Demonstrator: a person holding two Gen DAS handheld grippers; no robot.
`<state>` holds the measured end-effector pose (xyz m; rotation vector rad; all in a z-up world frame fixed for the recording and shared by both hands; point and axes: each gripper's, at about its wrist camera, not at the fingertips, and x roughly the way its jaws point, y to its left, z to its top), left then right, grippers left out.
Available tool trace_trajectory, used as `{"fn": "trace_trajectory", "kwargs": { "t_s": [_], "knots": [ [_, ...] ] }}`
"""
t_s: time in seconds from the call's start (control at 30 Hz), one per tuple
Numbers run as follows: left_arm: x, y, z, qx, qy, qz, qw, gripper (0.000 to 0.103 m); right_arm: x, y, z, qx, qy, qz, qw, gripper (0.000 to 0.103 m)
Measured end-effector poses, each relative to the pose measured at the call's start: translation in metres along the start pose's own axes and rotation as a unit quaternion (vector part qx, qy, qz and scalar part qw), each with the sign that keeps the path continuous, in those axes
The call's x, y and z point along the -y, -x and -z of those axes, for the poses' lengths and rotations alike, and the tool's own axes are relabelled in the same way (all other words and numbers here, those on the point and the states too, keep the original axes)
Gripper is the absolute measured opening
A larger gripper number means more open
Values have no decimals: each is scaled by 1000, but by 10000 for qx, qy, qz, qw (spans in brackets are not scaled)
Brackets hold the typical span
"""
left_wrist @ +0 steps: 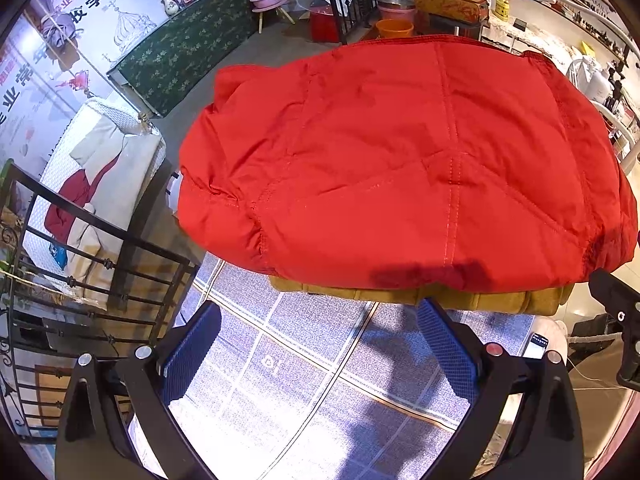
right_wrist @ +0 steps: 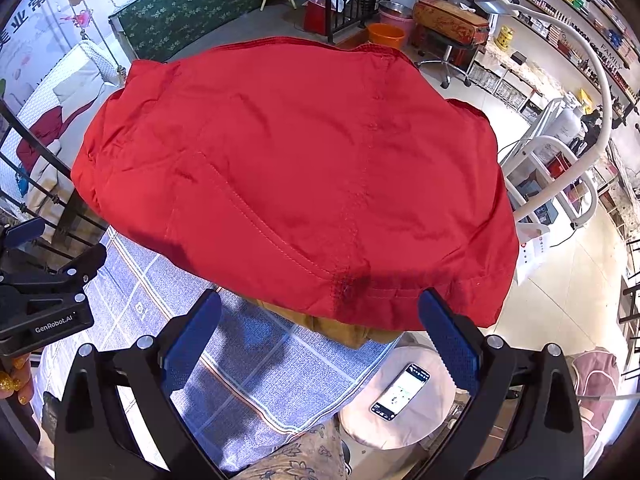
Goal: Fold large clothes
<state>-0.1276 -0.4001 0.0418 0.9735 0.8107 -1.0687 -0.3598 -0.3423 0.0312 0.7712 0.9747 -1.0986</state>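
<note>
The red jacket fills the centre of both views, spread flat with its stitched seams up, and it lies on a mustard garment whose folded edge shows along the jacket's near hem. Both rest on a blue checked cloth that covers the table in the lower half of each frame.

My left gripper sits at the bottom of its view, fingers wide apart, holding nothing, just short of the hem. My right gripper stands likewise spread and empty at the bottom of its view, its right finger just over the hem near the jacket's lower right corner.

Judgement: the jacket looks laid out or part folded, and the step in hand is to take the near hem for a fold. To do it well I should bring each gripper down on the hem near a corner, one left and one right, and close on the red fabric alone. The mustard layer lies directly beneath, so a deep bite risks catching both. The shell looks slippery and puffy; a firm grip past the hem stitching should hold better than the bare edge.

Outward: a phone lies on a round stool at lower right of the right view, and a black railing stands at left of the left view.
</note>
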Motion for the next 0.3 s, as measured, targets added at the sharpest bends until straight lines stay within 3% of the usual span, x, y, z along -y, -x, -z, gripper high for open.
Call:
{"fn": "trace_trajectory", "kwargs": {
  "t_s": [0.3],
  "knots": [
    [-1, -2, -1, -81, -8, 50, 10000, 97, -3, -2, -2, -10, 20, 9, 10000, 97]
  ]
}}
